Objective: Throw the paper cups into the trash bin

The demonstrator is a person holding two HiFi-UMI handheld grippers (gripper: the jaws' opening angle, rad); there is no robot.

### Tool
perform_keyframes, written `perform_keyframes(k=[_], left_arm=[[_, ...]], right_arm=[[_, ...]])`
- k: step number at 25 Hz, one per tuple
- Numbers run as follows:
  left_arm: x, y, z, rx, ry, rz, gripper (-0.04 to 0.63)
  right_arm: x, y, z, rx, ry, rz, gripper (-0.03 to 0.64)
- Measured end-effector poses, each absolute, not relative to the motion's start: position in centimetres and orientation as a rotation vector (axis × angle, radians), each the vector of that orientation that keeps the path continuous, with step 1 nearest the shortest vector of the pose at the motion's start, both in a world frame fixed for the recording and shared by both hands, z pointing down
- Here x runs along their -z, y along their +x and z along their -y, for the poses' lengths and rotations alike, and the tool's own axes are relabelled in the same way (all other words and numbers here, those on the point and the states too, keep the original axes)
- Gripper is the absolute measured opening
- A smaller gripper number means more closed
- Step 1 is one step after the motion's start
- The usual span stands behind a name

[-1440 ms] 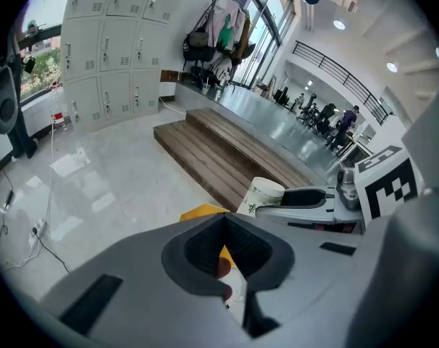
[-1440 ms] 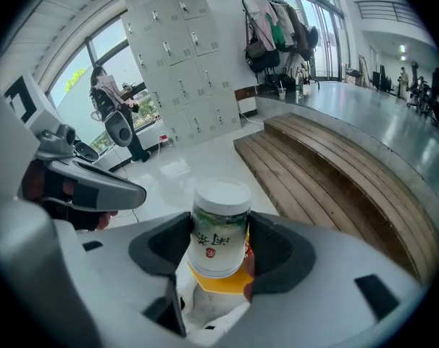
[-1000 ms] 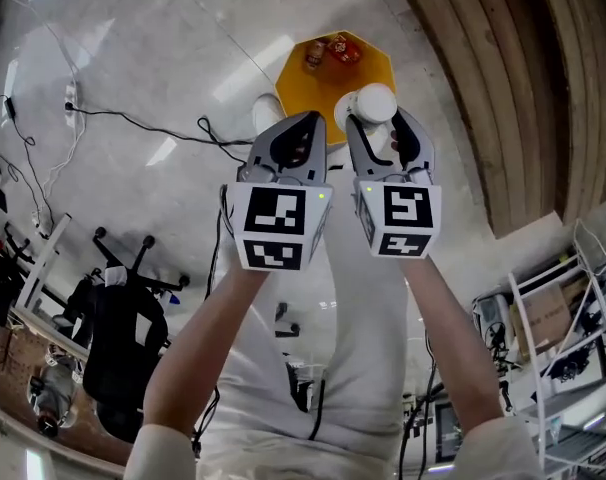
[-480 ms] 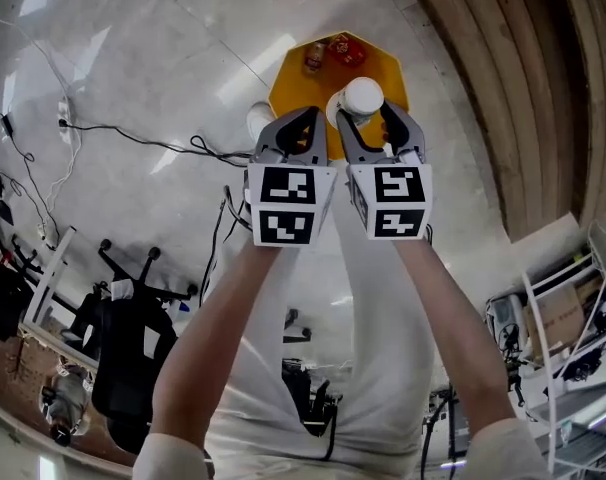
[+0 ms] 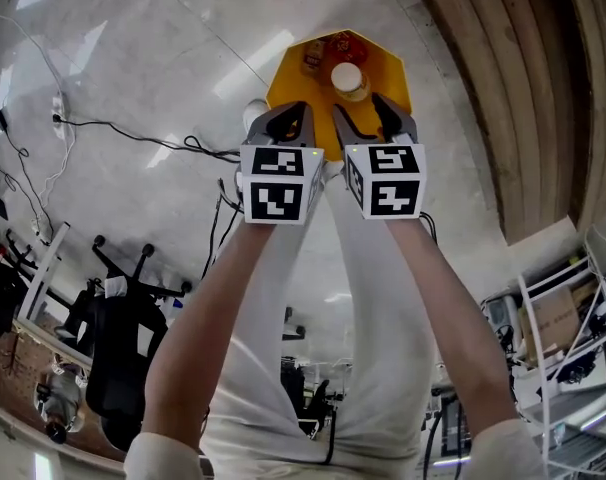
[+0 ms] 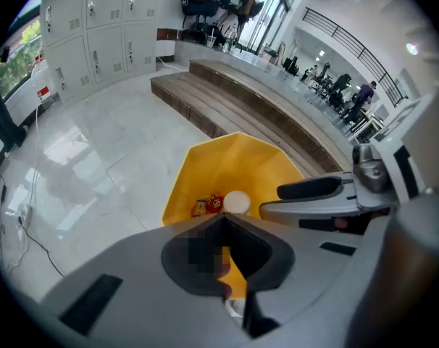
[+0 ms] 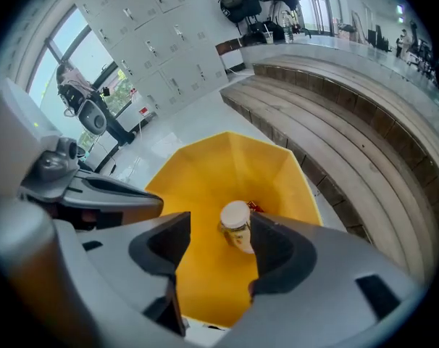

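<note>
paper cup (image 7: 236, 225): one white round end faces up at the cameras, and the brown printed side runs away below it. Long axis is close to vertical, tipped a little, with the far end leaning toward the jaw on the right of the right gripper view. In that view the cup sits in the gap between the jaws but beyond them, lower down, inside the yellow trash bin (image 7: 205, 180). Its side overlaps the edge of that jaw. It reads as behind the jaw, not clamped. Can't tell if it rests on the bin bottom or is in the air.

right gripper (image 5: 368, 118): jaws wide apart, nothing clamped. It's held above the bin's open mouth, pointing down into it.

left gripper (image 6: 222, 220): jaws together, tips meeting, nothing gripped. It's just beside the right gripper, with a narrow gap between the marker cubes in the head view. It also points down at the bin, over the near rim. From this gripper the cup shows as a white disc just ahead of the jaw tips, low in the bin. Red wrappers (image 6: 207, 206) lie just to the left of the disc.

The bin stands on a pale glossy floor (image 5: 133, 58). Wooden steps (image 7: 335, 114) run past it, ahead of the right gripper and off to its right.
</note>
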State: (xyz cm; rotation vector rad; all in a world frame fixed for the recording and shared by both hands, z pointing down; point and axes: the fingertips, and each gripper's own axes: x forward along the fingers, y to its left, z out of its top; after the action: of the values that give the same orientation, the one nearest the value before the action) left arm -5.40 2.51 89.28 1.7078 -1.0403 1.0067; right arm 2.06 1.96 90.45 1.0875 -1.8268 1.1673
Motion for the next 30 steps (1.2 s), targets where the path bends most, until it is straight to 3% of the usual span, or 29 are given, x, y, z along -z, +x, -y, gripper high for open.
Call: perform_keyframes(k=[12,18,30], left_arm=[[-83.7,-3.7,-1.9,-1.011,1.758,0.981,0.006],[-77.9,-4.0,-1.1,-0.980,1.794,0.987,0.006],[-61.0,-5.1,-3.4,-0.913,1.847,0.928,0.006]], right_arm=[[-84.5,3.1,-3.2,-1.190,1.030,1.836,0.252],[-78.4,3.5,-2.4,-1.117,1.036,1.867,0.095],[-60.2,1.6,-0.6,-1.121,1.059,1.979,0.037]])
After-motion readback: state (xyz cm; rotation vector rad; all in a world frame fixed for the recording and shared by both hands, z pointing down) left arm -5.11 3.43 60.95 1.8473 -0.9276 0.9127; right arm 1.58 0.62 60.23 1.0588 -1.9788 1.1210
